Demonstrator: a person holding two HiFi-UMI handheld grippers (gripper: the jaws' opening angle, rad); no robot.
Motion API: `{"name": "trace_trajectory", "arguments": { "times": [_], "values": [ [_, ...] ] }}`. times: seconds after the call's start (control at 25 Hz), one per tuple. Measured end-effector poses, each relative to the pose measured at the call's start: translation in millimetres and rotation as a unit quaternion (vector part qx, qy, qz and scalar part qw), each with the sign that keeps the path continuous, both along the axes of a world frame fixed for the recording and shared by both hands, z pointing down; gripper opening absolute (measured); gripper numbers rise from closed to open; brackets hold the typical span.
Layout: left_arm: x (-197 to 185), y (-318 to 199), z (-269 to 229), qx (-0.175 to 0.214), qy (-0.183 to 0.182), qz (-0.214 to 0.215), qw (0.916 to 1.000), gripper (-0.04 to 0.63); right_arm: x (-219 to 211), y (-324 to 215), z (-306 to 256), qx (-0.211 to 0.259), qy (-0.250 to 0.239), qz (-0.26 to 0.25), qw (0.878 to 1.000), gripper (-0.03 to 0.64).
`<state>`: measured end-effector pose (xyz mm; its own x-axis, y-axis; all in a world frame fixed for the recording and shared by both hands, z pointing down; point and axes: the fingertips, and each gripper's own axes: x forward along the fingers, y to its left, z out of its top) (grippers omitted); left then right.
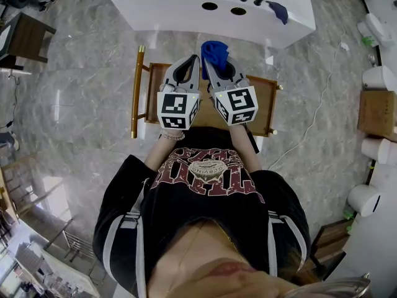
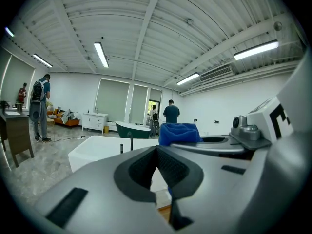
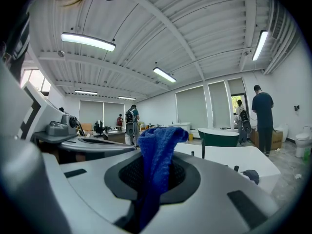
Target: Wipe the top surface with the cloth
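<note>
Both jaw pairs closed: my right gripper [image 1: 212, 67] pinches nubby blue cloth [image 3: 158, 144], left gripper [image 2: 157, 149] empty; glossy white tub [image 1: 161, 6] at twelve o'clock, marble floor [image 1: 80, 73].

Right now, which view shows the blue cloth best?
The right gripper view: the blue cloth fills the middle, clamped between the jaws. The head view shows a small bunch; the left gripper view, only its top.

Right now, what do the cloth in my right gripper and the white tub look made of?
Cloth: likely microfibre or terry, matte, with a nubby weave. White tub: smooth, hard, faintly glossy, perhaps acrylic or ceramic; the look leaves it open.
</note>
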<state>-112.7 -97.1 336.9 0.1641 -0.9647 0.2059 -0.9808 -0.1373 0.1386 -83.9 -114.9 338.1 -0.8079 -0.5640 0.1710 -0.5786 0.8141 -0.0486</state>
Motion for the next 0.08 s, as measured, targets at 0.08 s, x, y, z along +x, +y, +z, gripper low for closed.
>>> {"name": "trace_trajectory", "arguments": {
  "times": [0.08],
  "values": [
    [-2.4,0.9,0.6,-0.001,-0.001,0.0,1.0,0.049,-2.5,0.7,0.9,-0.001,0.001,0.0,1.0,0.055]
  ]
}}
